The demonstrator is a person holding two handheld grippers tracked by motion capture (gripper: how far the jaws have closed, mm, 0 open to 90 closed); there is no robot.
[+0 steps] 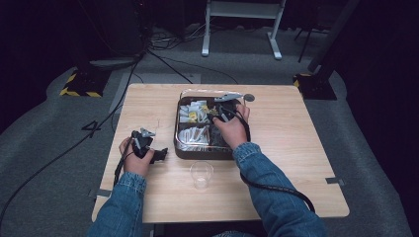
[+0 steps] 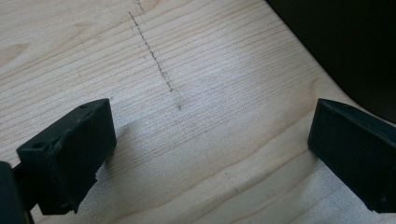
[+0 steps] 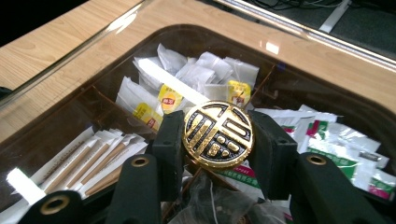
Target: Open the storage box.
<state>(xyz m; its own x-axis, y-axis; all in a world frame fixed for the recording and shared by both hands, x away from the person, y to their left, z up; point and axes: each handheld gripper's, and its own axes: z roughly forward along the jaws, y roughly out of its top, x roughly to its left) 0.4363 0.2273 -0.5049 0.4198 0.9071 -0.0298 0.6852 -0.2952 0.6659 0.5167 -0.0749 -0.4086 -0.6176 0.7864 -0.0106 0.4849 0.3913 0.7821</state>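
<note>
- Over the far right part of a dark compartment tray (image 1: 178, 143), the right hand-held gripper (image 3: 218, 140) has its two black jaws closed partway on a round gold-and-black knob (image 3: 218, 135), one pad pressing each side of the disc.
- Below the knob, seen through the tray's clear lid (image 3: 116, 56), lie white sachets with yellow labels (image 3: 170, 99) in the far compartment, paper-wrapped sticks (image 3: 93, 156) in the one to the left of the right gripper view, and packets printed in green and pink (image 3: 336, 140) to the right.
- From the high view, the right hand (image 1: 231, 129) reaches across the tray, its denim sleeve (image 1: 267, 173) coming in from the bottom edge, with a black cable (image 1: 276, 188) trailing along the forearm.
- Near the tray's front edge, just apart from it, an empty clear plastic cup (image 1: 201, 174) stands upright on the wooden tabletop (image 1: 296, 148).
- Left of the tray, the left hand-held gripper (image 2: 210, 149) rests low over bare wood, its jaws standing wide apart with nothing between them; a faint pencil line (image 2: 154, 56) runs across the grain ahead of it.
- Beyond the tabletop, grey carpet (image 1: 49, 123) carries cables and the feet of a white stand (image 1: 242, 29).
</note>
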